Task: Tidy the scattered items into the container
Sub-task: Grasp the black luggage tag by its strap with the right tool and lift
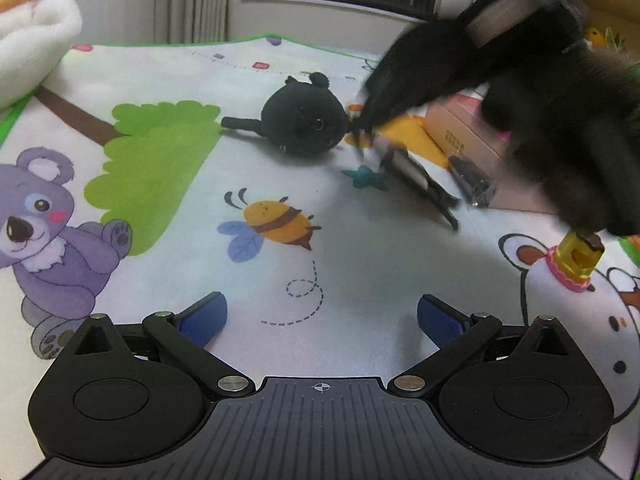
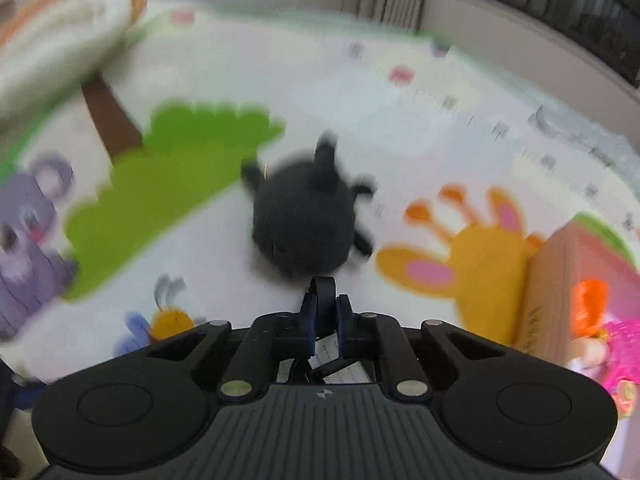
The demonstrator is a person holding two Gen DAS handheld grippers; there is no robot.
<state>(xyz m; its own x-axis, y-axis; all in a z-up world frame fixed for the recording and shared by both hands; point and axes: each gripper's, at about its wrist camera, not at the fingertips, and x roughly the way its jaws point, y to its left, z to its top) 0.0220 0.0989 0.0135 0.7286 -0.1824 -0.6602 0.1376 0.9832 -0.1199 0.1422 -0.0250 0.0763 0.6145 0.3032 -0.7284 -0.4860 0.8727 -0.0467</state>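
**Carry the pinched piece over to the box without brushing the plush**

Your right gripper (image 2: pixel 325 312) has its fingers pressed together on a small dark looped item (image 2: pixel 323 285), with white striped tags trailing back under the fingers. The picture is smeared, so I cannot tell exactly what the item is or how deep the bite goes. Treat the hold as a shallow one.

In the right wrist view, the pink box (image 2: pixel 560 280) stands at about 3 o'clock, and it already has an orange and a pink toy inside. The black plush cat (image 2: pixel 304 232) lies at 12 o'clock, just ahead of the fingertips.

- Hold the pinch firm and swing towards 3 o'clock. Pass on the near side of the plush, not over it.
- Carry the loop high enough that the dangling tags pass above the box wall.
- Spread the fingers only once the item hangs inside the rim, because a light piece like this may cling to a pad or flutter out.

Your left gripper (image 1: pixel 322 316) is spread wide and holds nothing, low over the play mat (image 1: pixel 360 264). From there the teal star (image 1: pixel 366 176) lies at about 1 o'clock, and a dark wrapped packet (image 1: pixel 472 180) sits further right by the box. Hold it clear of the right arm's path, and judge the star a fair next pick
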